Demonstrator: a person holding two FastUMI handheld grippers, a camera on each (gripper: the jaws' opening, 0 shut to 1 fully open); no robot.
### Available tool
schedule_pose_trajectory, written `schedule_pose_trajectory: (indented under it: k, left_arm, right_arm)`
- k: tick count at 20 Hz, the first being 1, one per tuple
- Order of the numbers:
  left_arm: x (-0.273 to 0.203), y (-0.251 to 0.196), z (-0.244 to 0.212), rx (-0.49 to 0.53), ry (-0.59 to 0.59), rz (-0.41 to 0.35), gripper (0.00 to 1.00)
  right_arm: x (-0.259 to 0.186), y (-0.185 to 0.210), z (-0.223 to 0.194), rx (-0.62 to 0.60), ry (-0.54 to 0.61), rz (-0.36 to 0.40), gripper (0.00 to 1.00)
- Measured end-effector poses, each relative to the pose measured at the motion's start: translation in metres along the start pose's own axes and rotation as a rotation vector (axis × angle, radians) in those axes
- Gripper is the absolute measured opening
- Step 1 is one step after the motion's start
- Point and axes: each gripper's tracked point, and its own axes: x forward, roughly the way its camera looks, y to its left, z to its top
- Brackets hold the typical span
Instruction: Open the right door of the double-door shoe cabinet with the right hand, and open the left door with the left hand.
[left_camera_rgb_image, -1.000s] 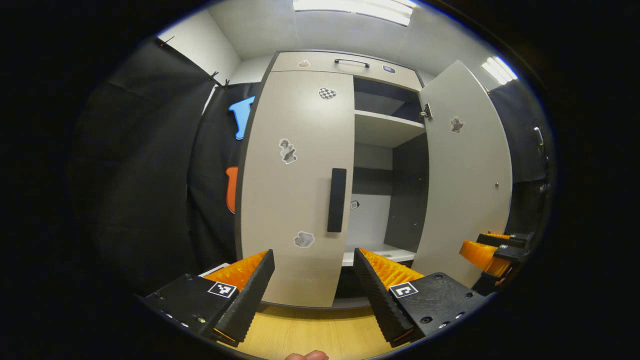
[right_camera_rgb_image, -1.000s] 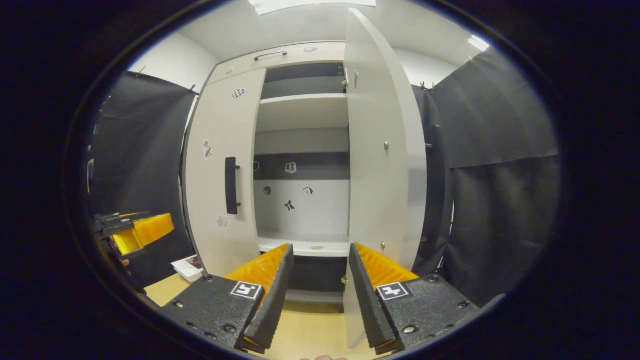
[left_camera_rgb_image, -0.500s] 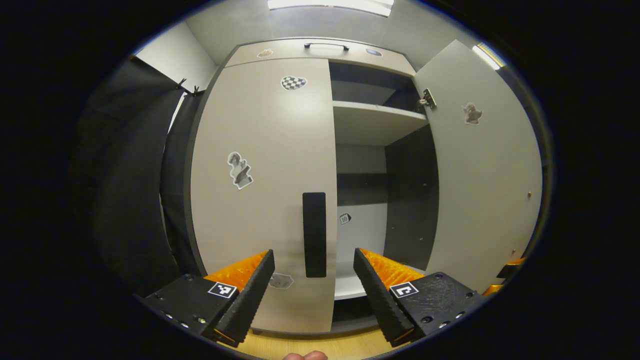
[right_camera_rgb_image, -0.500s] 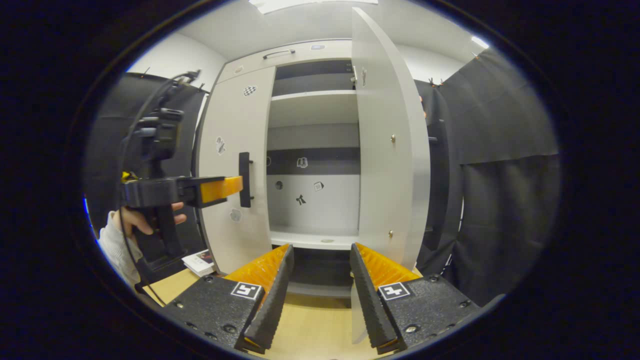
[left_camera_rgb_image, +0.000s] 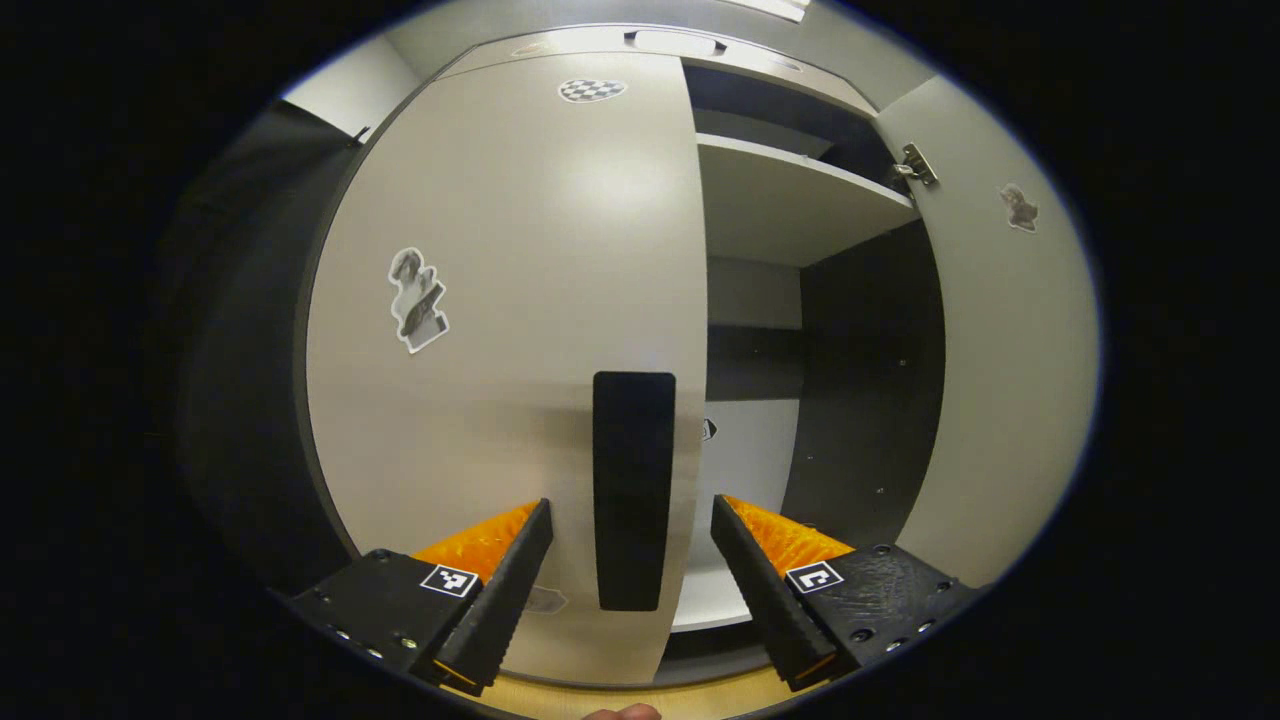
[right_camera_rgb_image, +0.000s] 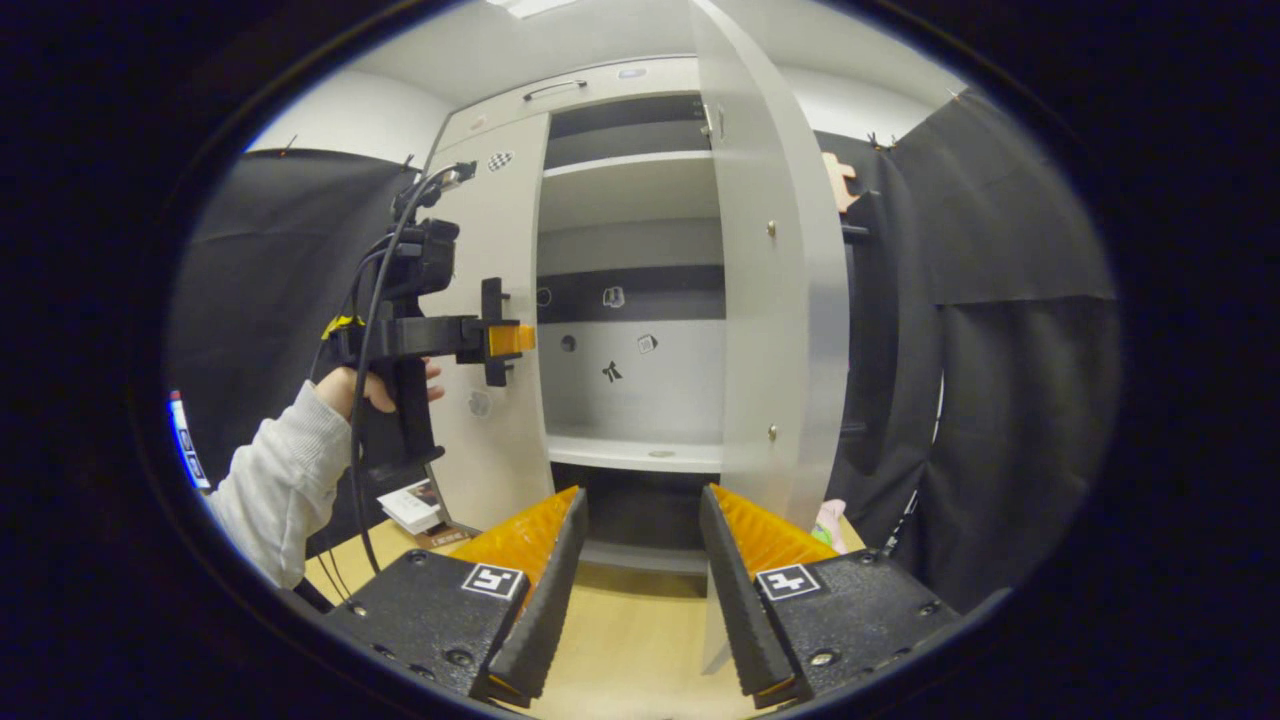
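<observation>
The left claw (left_camera_rgb_image: 630, 575) is being held open, its fingers straddling the black handle (left_camera_rgb_image: 633, 490) of the closed left door (left_camera_rgb_image: 500, 350) without pressing it. The right claw (right_camera_rgb_image: 635, 590) is being held open before the swung-out right door (right_camera_rgb_image: 775, 330).

Right door (right_camera_rgb_image: 775, 300) swung open; left door (left_camera_rgb_image: 510, 330) shut, black handle (left_camera_rgb_image: 632, 490).

Matt smooth laminate left door (left_camera_rgb_image: 520, 300), wood-look floor (right_camera_rgb_image: 630, 640)
</observation>
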Motion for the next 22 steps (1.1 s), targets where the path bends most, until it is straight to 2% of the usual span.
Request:
schedule_pose_trajectory:
  k: [5,14,16,19,20,21,22]
  left_arm:
    - [0.002,0.005,-0.001,0.023,-0.013,0.014,0.92]
    - [0.002,0.011,0.001,0.0,-0.026,0.03,0.87]
    - [0.002,0.013,0.0,-0.025,-0.02,0.025,0.72]
    - [0.001,0.005,0.001,-0.001,-0.019,0.021,0.65]
    - [0.002,0.002,0.001,0.012,-0.022,0.02,0.52]
    - [0.002,-0.001,-0.001,0.026,-0.029,0.019,0.46]
    - [0.003,0.001,0.001,0.056,-0.024,0.027,0.26]
  right_arm:
    - [0.006,0.004,0.005,-0.011,-0.012,0.007,0.72]
    - [0.011,0.006,0.009,-0.004,-0.033,0.005,0.71]
    - [0.01,0.01,0.009,0.002,-0.037,0.014,0.71]
    - [0.011,0.01,0.006,-0.002,-0.029,0.015,0.71]
    - [0.01,0.01,0.006,-0.001,-0.029,0.014,0.72]
    - [0.009,0.01,0.006,0.0,-0.031,0.013,0.71]
    - [0.009,0.011,0.005,-0.004,-0.032,0.013,0.72]
